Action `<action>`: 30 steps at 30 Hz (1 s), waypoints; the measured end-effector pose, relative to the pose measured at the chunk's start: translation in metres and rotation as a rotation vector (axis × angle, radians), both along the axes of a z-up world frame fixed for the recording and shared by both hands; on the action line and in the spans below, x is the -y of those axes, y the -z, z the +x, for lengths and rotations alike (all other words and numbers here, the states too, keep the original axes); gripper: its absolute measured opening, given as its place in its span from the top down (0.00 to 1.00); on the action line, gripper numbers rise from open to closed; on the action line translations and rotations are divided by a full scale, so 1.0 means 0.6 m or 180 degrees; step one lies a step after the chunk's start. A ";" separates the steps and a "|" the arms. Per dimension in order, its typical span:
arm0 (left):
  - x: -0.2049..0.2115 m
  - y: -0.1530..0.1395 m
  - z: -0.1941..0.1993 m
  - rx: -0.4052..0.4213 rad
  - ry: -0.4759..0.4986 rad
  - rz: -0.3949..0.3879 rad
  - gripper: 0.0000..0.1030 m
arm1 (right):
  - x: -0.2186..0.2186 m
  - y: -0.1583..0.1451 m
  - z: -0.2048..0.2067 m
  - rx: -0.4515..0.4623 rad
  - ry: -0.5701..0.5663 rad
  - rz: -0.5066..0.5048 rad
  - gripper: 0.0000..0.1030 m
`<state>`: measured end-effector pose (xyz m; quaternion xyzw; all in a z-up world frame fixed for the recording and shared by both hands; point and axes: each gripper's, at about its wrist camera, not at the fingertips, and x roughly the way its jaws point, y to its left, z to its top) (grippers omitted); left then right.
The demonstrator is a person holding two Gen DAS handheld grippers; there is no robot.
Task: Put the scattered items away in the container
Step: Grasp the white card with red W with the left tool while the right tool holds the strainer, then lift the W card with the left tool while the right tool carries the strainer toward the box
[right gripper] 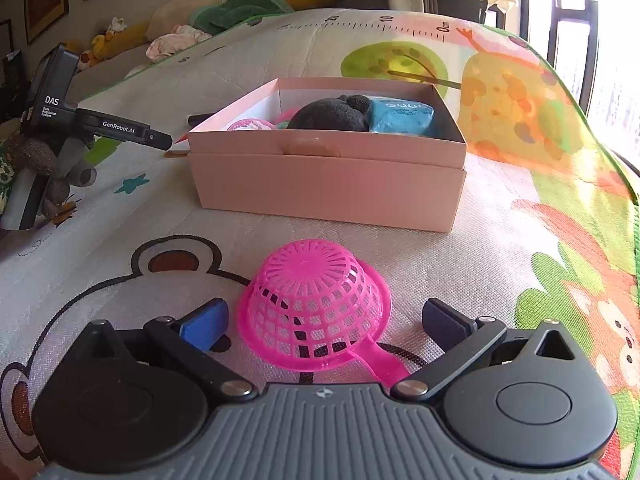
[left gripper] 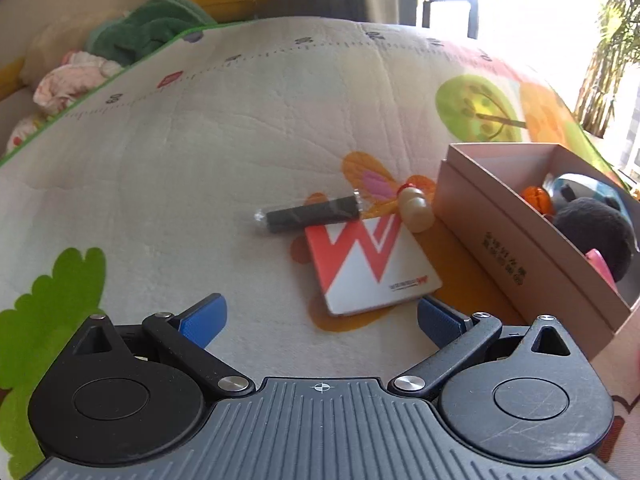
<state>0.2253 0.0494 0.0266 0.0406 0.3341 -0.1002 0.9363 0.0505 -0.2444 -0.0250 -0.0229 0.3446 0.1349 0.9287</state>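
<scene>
The upturned pink strainer (right gripper: 314,304) on the play mat (right gripper: 100,216) looks light, springy, probably slick, so the spread right hand-held gripper (right gripper: 326,326) should pinch its rim.

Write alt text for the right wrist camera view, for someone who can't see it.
The right gripper hangs open over an upside-down pink strainer on a cartoon play mat. Behind it stands a pink box holding a black plush toy and a blue packet.
</scene>
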 end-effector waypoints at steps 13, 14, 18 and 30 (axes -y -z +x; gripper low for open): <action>0.070 0.036 0.099 -0.0203 -0.0391 0.0056 0.00 | 0.001 0.001 0.000 0.0013 -0.0014 0.0021 0.00; 0.069 0.034 0.099 -0.0199 -0.0428 0.0057 0.01 | 0.001 0.001 0.000 0.0013 -0.0013 0.0017 0.00; 0.058 0.026 0.080 -0.0169 -0.0353 0.0086 0.16 | 0.000 0.001 -0.001 0.0015 -0.0012 0.0008 0.00; 0.062 0.014 -0.148 -0.0242 0.0226 0.0054 0.16 | 0.032 -0.050 0.014 0.0314 0.0232 0.0142 0.00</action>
